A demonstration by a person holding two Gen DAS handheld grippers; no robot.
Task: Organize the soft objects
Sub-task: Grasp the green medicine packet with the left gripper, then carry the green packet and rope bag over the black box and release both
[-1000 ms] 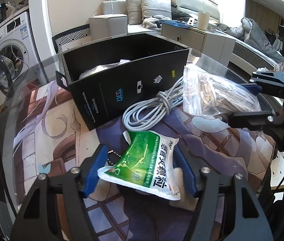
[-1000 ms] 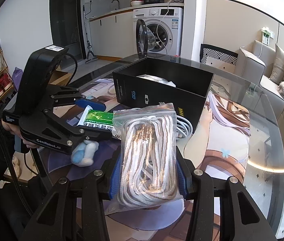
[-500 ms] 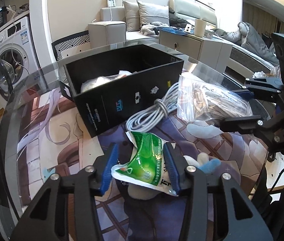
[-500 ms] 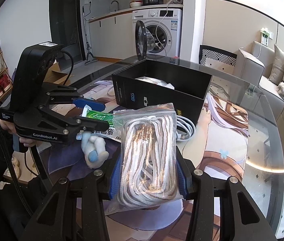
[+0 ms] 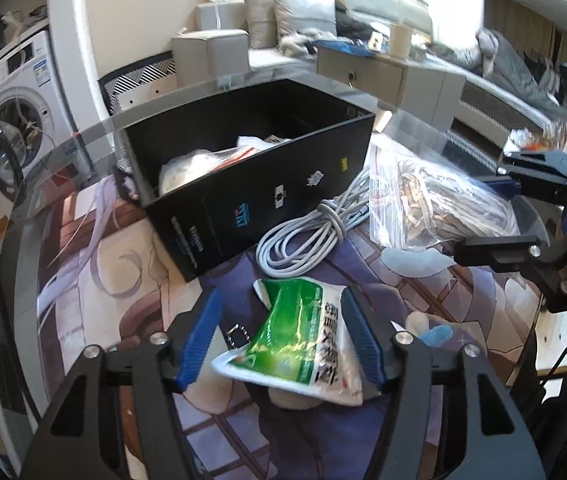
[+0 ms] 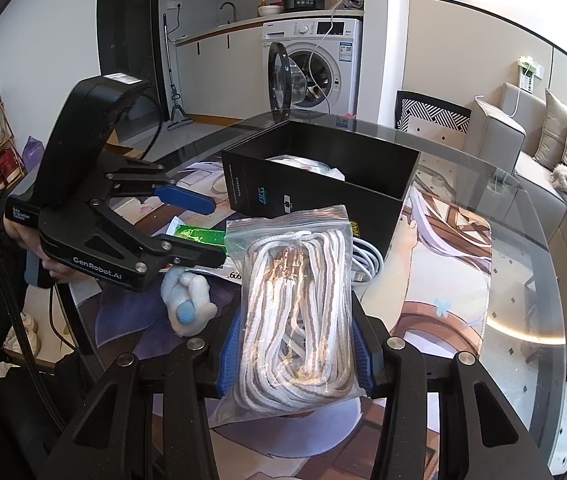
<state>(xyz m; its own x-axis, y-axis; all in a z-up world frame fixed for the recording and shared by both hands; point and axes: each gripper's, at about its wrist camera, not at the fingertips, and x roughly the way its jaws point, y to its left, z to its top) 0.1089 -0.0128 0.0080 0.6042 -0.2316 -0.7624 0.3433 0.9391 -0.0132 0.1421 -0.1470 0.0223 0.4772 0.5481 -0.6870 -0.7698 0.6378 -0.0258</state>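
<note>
1. The left gripper (image 5: 279,336) is seen with its jaws opening — the green packet (image 5: 303,336) lies slack between the blue pads, its right edge against the right pad and a clear gap left at the other pad, so it is no longer pinched.
2. The packet's long axis is judged to run from about 7 to 1 o'clock in the left wrist view, across the jaw gap rather than along it.
3. The black box (image 5: 251,184) is found at about 12 o'clock from this gripper, near, with the grey cable coil (image 5: 303,240) between them at 1 o'clock.
4. The right gripper (image 6: 295,344) is clamped on the bagged rope (image 6: 299,312); the box (image 6: 323,184) lies at 12 o'clock from it — just beyond the bag's top.
5. Neither gripper is judged clearly nearer the box.
</note>
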